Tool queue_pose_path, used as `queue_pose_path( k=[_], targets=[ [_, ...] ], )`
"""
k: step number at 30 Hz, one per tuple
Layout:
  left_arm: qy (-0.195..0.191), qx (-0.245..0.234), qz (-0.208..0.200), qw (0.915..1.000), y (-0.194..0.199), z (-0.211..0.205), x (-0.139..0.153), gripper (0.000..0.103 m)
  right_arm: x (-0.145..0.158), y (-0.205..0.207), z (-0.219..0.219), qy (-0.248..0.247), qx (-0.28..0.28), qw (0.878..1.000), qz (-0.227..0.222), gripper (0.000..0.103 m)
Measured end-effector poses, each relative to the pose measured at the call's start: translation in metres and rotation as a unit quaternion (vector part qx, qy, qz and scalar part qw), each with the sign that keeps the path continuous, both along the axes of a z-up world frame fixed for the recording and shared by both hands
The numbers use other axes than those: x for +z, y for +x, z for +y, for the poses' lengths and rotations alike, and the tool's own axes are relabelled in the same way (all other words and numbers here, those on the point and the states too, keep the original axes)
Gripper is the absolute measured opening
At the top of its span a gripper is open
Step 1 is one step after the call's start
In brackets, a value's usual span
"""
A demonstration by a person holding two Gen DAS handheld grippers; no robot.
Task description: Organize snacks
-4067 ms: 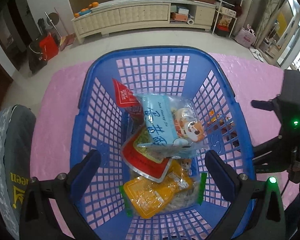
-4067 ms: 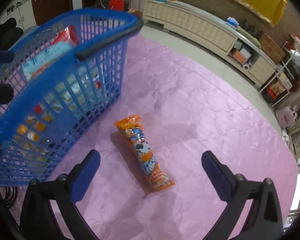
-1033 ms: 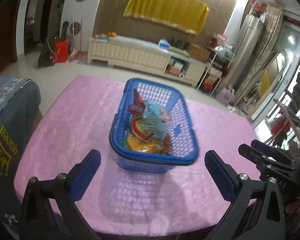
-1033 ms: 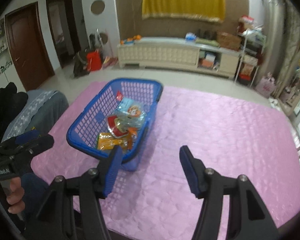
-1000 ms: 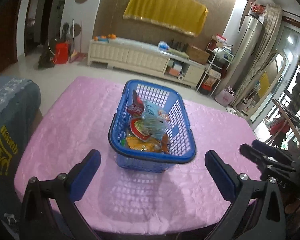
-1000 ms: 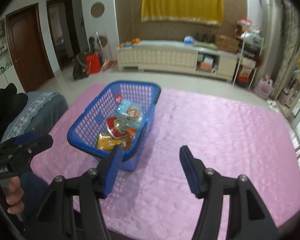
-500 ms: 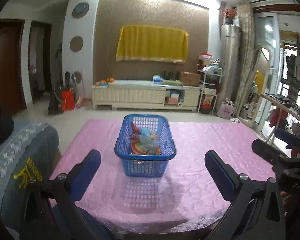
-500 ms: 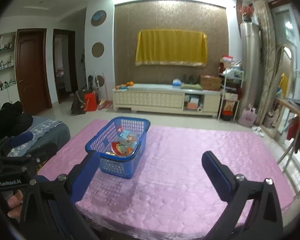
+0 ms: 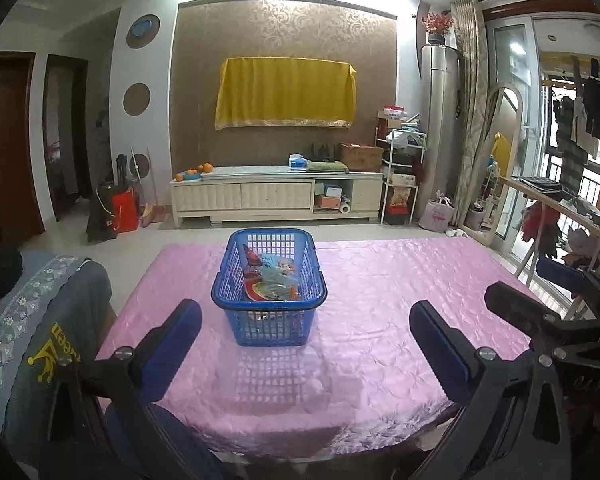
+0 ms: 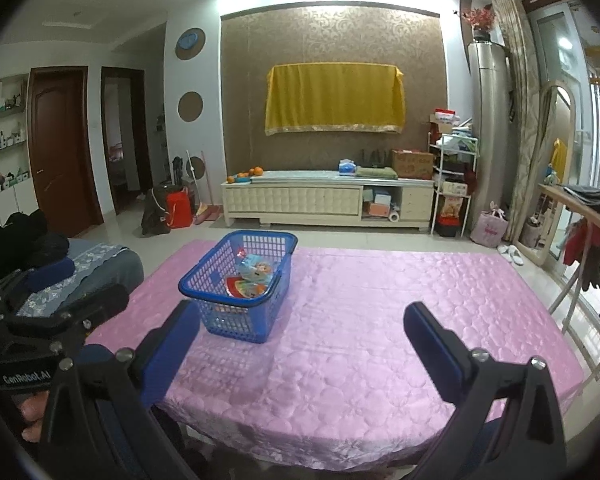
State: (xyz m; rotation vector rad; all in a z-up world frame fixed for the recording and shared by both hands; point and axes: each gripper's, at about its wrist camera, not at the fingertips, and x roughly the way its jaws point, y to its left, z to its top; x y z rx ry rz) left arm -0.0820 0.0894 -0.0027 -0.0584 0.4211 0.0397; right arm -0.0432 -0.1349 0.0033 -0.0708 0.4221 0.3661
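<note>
A blue plastic basket (image 9: 268, 308) (image 10: 204, 276) stands on the pink quilted tablecloth (image 9: 380, 320) (image 10: 380, 320), left of the table's middle. Several snack packets (image 9: 270, 280) (image 10: 252, 276) lie inside it: red, light blue and orange ones. My left gripper (image 9: 306, 340) hangs open over the near table edge, well back from the basket, nothing between its blue pads. My right gripper (image 10: 302, 338) is open too and empty, to the right of the basket. Each gripper shows at the side of the other's view.
A chair with a grey-blue cover (image 9: 32, 320) stands at the table's left. Behind the table is a cream TV cabinet (image 9: 276, 196) under a yellow cloth (image 9: 286, 94). A drying rack (image 10: 580, 280) and a shelf unit (image 9: 404, 176) stand at the right.
Both grippers have pulled back and risen, so the basket looks smaller and farther off. The right gripper's jaws went from half shut to wide. The orange packet lying on the cloth earlier is gone from it.
</note>
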Motion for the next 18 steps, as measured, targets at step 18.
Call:
queue_pose_path(
  k=[18],
  targets=[
    [0.024, 0.007, -0.006, 0.9997, -0.012, -0.008, -0.002, 0.103, -0.002, -0.017, -0.002, 0.003, -0.003, 1.0, 0.0, 0.103]
  ],
)
